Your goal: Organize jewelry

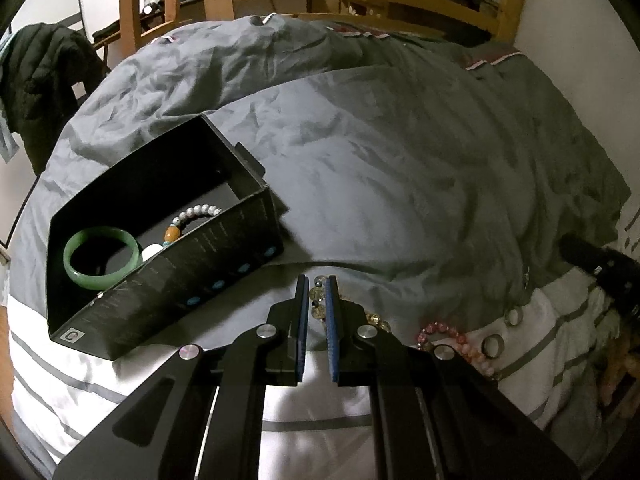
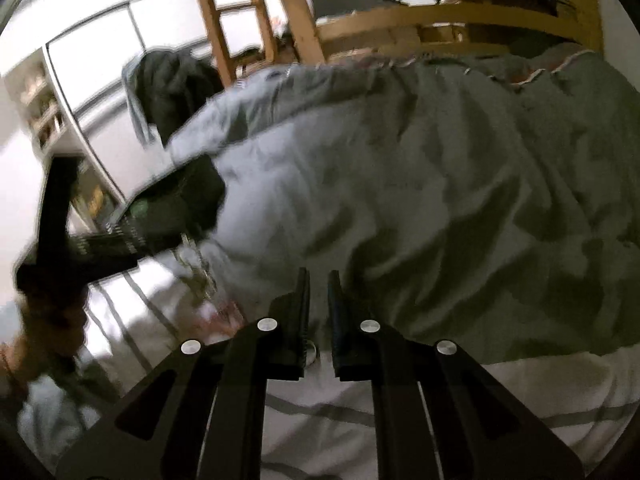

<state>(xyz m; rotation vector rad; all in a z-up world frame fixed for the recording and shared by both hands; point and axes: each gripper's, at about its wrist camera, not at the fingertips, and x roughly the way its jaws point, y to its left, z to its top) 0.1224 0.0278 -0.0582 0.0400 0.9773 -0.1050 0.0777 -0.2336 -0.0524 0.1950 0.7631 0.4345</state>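
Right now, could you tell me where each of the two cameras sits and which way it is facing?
Left wrist: on the left gripper, looking down its fingers at a yellow bead bracelet between the blue pads, the black box holding a green bangle, and the right gripper at the frame's edge.
Right wrist: on the right gripper, tilted down over the grey duvet, blurred; its own black fingers show.
Shared: duvet, black box, wooden bed frame.
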